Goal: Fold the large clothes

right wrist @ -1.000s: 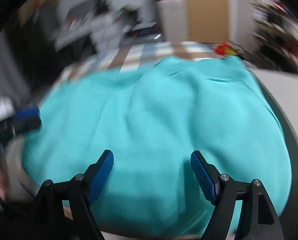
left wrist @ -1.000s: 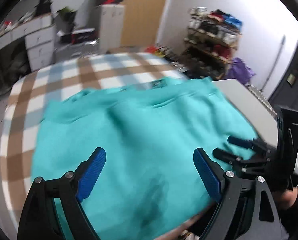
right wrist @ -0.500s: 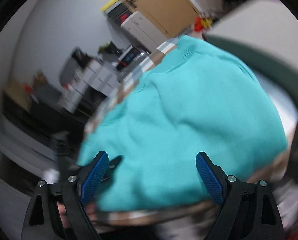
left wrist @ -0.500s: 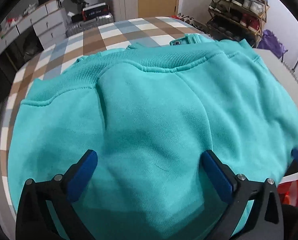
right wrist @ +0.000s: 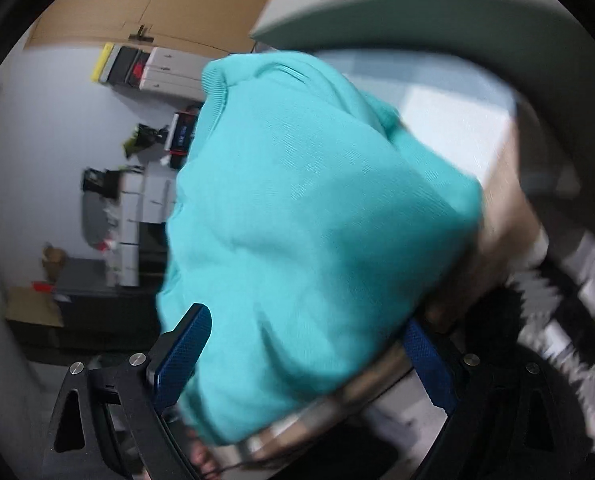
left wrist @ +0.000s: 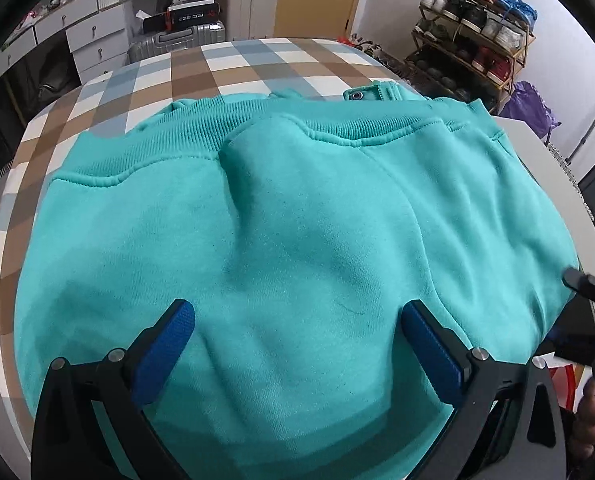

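Garment: turquoise sweatshirt (left wrist: 297, 240), folded, ribbed hem at 12 o'clock, lying on the checked tablecloth (left wrist: 225, 68).
Detail: metal eyelet (left wrist: 355, 95) on a turquoise tab past the hem, 1 o'clock.
Left gripper (left wrist: 297, 344): blue pads spread wide above the cloth, nothing pinched; jaws have just been opening.
Right gripper (right wrist: 303, 354): view rolled and blurred; jaws apart and just been opening, the sweatshirt's edge lies between the pads, no grip visible.
Surroundings: shoe rack (left wrist: 473, 28) at 2 o'clock; silver suitcase (left wrist: 177, 40) at 11 o'clock.

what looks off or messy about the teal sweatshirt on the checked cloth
The teal sweatshirt isn't flat: a raised ridge runs down from the ribbed hem, and its right side hangs past the checked cloth.
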Tool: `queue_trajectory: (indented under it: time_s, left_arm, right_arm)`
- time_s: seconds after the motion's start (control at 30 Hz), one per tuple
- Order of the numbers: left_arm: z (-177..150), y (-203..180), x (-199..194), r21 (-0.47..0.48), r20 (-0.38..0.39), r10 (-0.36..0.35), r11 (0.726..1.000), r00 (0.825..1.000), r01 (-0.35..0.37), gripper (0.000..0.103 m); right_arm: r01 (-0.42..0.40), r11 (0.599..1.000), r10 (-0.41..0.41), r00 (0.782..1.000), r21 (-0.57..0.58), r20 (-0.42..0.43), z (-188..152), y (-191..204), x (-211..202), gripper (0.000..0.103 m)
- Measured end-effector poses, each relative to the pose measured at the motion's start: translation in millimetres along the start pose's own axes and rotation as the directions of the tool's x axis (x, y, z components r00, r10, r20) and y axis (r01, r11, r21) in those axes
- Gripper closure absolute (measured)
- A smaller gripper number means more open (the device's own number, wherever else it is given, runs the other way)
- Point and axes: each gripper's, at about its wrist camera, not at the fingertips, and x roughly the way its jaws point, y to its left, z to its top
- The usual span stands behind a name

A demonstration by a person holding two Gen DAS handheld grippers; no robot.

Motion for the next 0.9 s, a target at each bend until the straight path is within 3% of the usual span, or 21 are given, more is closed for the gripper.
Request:
queue_trajectory:
  time_s: [0.1, 0.17, 0.2, 0.23, 0.37, 0.4, 0.5, 0.57, 0.63, 0.67, 0.73, 0.8, 0.9]
  left_arm:
    - [0, 0, 2, 0.004, -0.007, 0.003, 1.0, 1.0, -0.003, 0.002]
    - [1, 0, 2, 0.0, -0.009, -0.001, 1.0, 1.0, 0.001, 0.002]
    - [0, -1, 2, -0.001, -0.01, -0.003, 1.0, 1.0, 0.003, 0.002]
    - [0, -1, 2, -0.003, -0.009, -0.002, 1.0, 1.0, 0.002, 0.002]
    - [-1, -4, 3, -0.001, -0.007, 0.006, 1.0, 1.0, -0.006, 0.002]
    - [-1, -3, 3, -0.004, -0.007, 0.004, 1.0, 1.0, -0.004, 0.002]
    - [0, -1, 4, -0.013, -0.008, -0.001, 1.0, 1.0, 0.001, 0.002]
    - [-1, -2, 4, -0.011, -0.008, 0.003, 1.0, 1.0, -0.003, 0.002]
    - [-1, -3, 5, -0.011, -0.008, 0.009, 1.0, 1.0, -0.009, 0.002]
    - [-1, -3, 5, -0.013, -0.008, 0.011, 1.0, 1.0, -0.011, 0.002]
    - [-1, -3, 5, -0.014, -0.008, 0.01, 1.0, 1.0, -0.01, 0.002]
    - [-1, -3, 5, -0.01, -0.009, 0.01, 1.0, 1.0, -0.01, 0.002]
    - [-1, -3, 4, -0.012, -0.009, 0.01, 1.0, 1.0, -0.01, 0.002]
  right_arm:
    - [0.051, 0.997, -0.05, 0.999, -0.062, 0.016, 2, 18, 14, 0.002]
    - [0.127, 0.986, -0.122, 0.991, -0.109, 0.051, 4, 29, 20, 0.001]
    - [0.225, 0.963, -0.213, 0.973, -0.151, 0.089, 5, 39, 24, 0.002]
    - [0.268, 0.948, -0.251, 0.961, -0.171, 0.114, 5, 41, 27, 0.002]
    - [0.343, 0.915, -0.311, 0.935, -0.213, 0.169, 12, 54, 44, 0.001]
    - [0.33, 0.922, -0.3, 0.94, -0.202, 0.165, 15, 55, 44, 0.005]
    - [0.169, 0.964, -0.126, 0.97, -0.205, 0.209, 13, 60, 26, 0.023]
    - [0.108, 0.949, -0.026, 0.963, -0.298, 0.267, 0, 74, 15, 0.023]
    - [0.099, 0.899, 0.032, 0.956, -0.427, 0.29, -14, 93, 11, 0.021]
    - [0.104, 0.867, 0.054, 0.952, -0.487, 0.3, -22, 102, 11, 0.014]
    - [0.147, 0.85, 0.021, 0.95, -0.506, 0.311, -26, 105, 18, 0.006]
    - [0.146, 0.908, -0.047, 0.967, -0.394, 0.252, -12, 88, 31, 0.005]
    - [0.039, 0.974, 0.001, 0.984, -0.223, 0.179, 6, 59, 36, 0.006]
